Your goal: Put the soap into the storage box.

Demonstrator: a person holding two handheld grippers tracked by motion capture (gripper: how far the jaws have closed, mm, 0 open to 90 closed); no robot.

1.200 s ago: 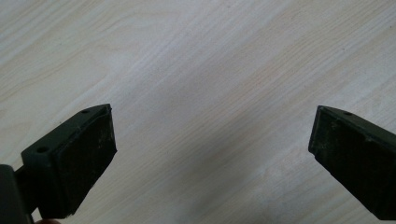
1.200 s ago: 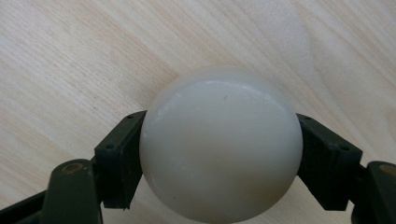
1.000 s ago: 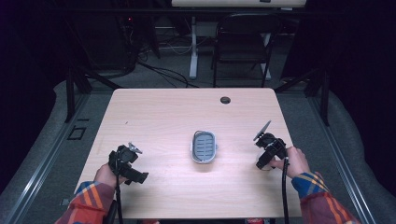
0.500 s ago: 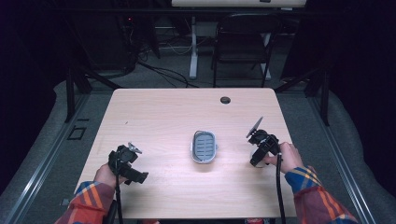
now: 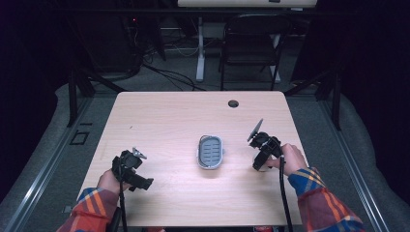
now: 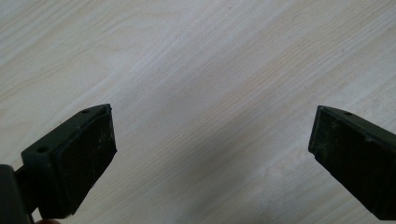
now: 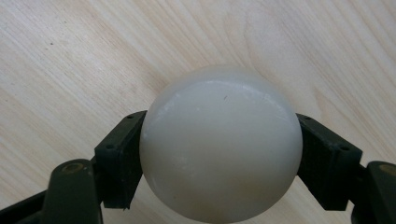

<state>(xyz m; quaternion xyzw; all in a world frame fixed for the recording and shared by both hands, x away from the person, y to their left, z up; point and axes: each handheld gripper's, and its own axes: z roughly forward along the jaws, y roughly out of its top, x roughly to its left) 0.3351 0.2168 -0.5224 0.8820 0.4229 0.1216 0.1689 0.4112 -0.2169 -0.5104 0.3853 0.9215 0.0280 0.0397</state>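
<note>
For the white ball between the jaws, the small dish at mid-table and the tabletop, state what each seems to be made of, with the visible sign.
White ball: smooth, off-white, dull sheen with faint scuffs; looks like soap or plastic, which one is unclear.
Dish: grey rim, slotted blue-grey inside; probably moulded plastic.
Tabletop: pale wood grain, flat and matt; wood or wood-look laminate.

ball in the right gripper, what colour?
White, smooth, slightly glossy. The ball shows best in the right gripper view, clamped between the right gripper jaws.
</note>
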